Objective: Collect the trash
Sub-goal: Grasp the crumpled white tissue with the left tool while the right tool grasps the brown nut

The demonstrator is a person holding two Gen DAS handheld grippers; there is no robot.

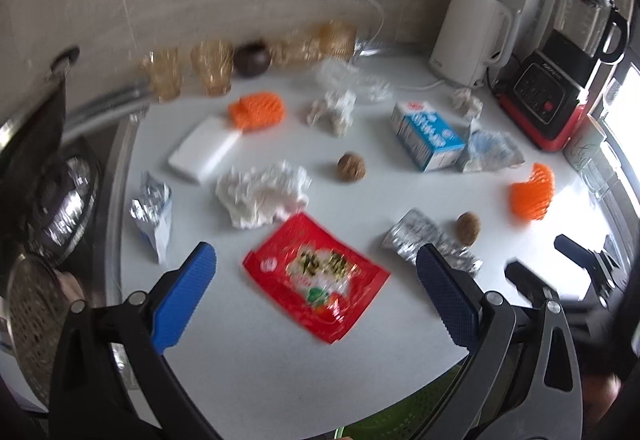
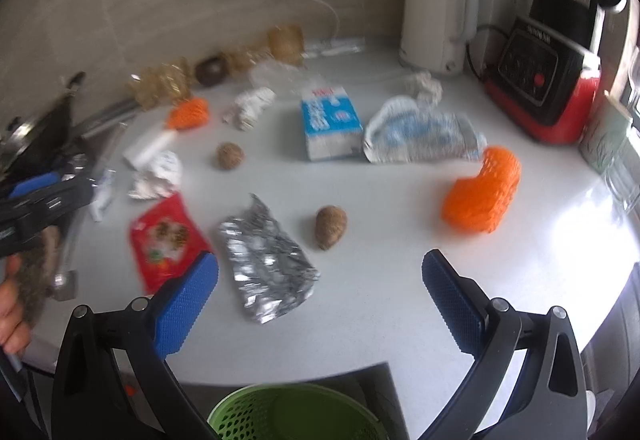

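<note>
1. Over the white counter [image 1: 400,320], in the left wrist view, the left gripper [image 1: 316,280] hangs spread and empty above the glossy red snack packet [image 1: 316,276]. Judged, the collecting is barely begun; the next move calls for dropping onto that flat, slippery film and pinching an edge. Crumpled white tissue [image 1: 262,195] lies just beyond.

2. In the right wrist view, the right gripper [image 2: 320,280] is also spread and empty, near creased silver foil [image 2: 266,260] and a rough brown nut [image 2: 330,226]. The perforated green bin [image 2: 296,414] waits below the counter edge.
</note>
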